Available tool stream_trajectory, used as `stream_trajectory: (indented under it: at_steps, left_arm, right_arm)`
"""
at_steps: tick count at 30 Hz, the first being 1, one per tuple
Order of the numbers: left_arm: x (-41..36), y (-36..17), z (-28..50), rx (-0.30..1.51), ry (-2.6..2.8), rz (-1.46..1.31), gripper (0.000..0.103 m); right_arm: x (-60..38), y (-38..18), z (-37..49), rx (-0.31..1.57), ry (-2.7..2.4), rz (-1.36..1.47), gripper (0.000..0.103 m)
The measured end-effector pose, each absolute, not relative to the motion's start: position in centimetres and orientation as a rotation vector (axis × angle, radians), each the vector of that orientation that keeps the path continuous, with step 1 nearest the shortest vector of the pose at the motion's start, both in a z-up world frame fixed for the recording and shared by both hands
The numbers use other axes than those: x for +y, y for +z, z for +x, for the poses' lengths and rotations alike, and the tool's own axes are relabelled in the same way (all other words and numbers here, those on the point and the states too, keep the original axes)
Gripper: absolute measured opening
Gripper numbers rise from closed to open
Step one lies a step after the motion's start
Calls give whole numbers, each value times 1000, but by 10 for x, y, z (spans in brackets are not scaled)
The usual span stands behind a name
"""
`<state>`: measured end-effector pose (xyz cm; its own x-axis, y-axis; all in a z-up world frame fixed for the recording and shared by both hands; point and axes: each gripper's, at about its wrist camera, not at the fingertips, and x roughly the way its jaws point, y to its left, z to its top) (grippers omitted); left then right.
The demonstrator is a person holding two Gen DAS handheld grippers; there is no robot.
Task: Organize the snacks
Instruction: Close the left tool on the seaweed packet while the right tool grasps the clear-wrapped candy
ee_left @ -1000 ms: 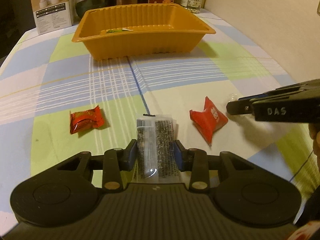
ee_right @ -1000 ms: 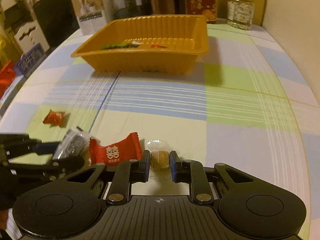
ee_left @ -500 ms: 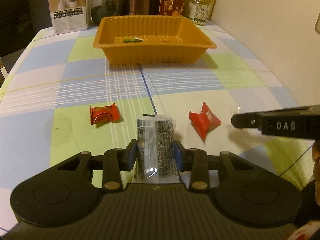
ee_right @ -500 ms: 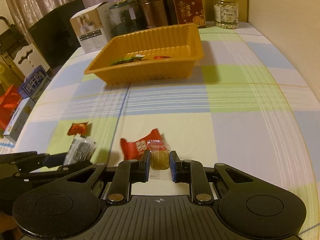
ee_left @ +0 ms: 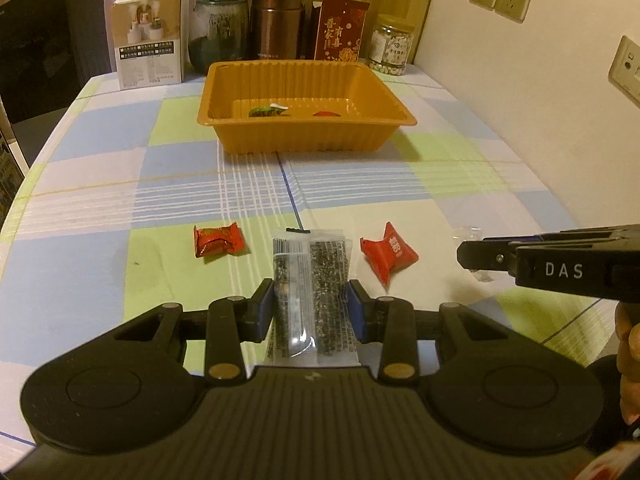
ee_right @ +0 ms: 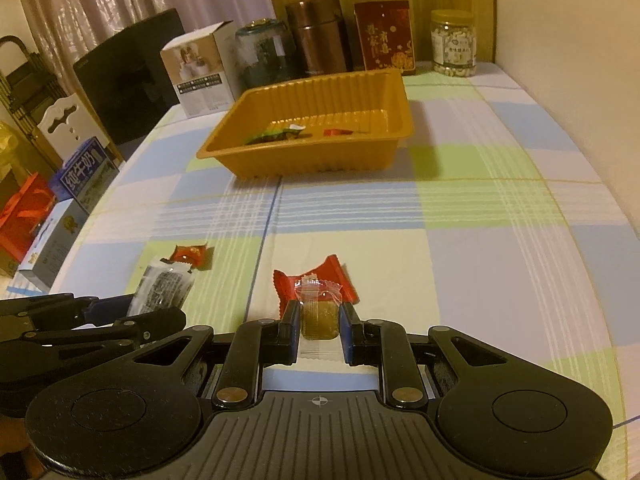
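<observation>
My left gripper (ee_left: 310, 304) is shut on a dark speckled snack bar in a clear wrapper (ee_left: 310, 280), held above the checked tablecloth. My right gripper (ee_right: 319, 322) is shut on a small amber candy in clear wrap (ee_right: 318, 314). On the cloth lie a crinkled red candy (ee_left: 218, 239) at the left and a red packet with a white mark (ee_left: 388, 254) at the right. The orange tray (ee_left: 304, 142) stands farther back, with a green wrapper (ee_left: 266, 111) and a red one (ee_left: 326, 113) inside. The right gripper also shows at the left wrist view's right edge (ee_left: 472, 254).
Behind the tray stand a white box (ee_left: 150, 56), a dark jar (ee_left: 218, 38), a brown canister (ee_left: 278, 20), a red box (ee_left: 340, 30) and a nut jar (ee_left: 390, 50). A wall runs along the right. A black chair (ee_right: 128, 76) and boxes (ee_right: 86, 172) sit beyond the table's left edge.
Both grippers have risen and drawn back with their snacks held. The tray and loose candies now look smaller and farther off, and the amber candy is off the cloth.
</observation>
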<state>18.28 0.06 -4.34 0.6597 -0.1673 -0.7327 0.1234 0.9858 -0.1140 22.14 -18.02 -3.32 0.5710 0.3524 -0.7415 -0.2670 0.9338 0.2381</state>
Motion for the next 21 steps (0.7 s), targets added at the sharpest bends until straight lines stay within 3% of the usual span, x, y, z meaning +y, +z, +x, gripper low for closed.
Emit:
stream_trajectory:
  at_steps: [21]
  left_arm:
    - [7, -16, 201, 789, -182, -83, 34]
  right_arm:
    - [-176, -11, 238, 855, 351, 61, 21]
